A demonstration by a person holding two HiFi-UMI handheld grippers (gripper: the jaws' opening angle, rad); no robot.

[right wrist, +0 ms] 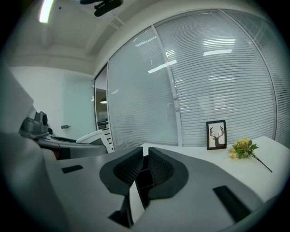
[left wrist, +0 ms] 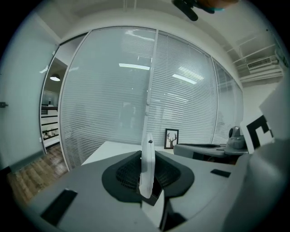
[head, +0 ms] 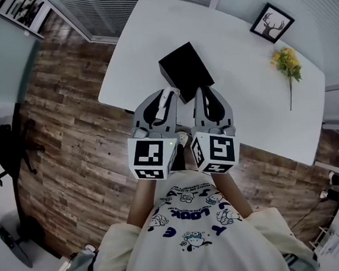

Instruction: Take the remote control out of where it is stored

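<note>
The remote control [head: 167, 102] is slim and white. It stands edge-on between the jaws of my left gripper [head: 162, 95], which is shut on it, just off the near edge of the white table [head: 242, 90]. In the left gripper view the remote control [left wrist: 147, 167] rises upright out of the left gripper [left wrist: 147, 155], pinched at its lower part. A black box [head: 185, 70] lies on the table right beyond both grippers. My right gripper [head: 204, 91] hovers beside the left one. In the right gripper view its pads [right wrist: 136, 166] stand almost together on my right gripper [right wrist: 145, 152], with nothing between them.
A framed deer picture [head: 272, 22] and a sprig of yellow flowers [head: 287, 64] sit at the table's far right; both show too in the right gripper view as the picture [right wrist: 216, 134] and the flowers [right wrist: 242, 147]. Glass walls with blinds stand behind. Wooden floor [head: 70, 146] lies left, with a black stand.
</note>
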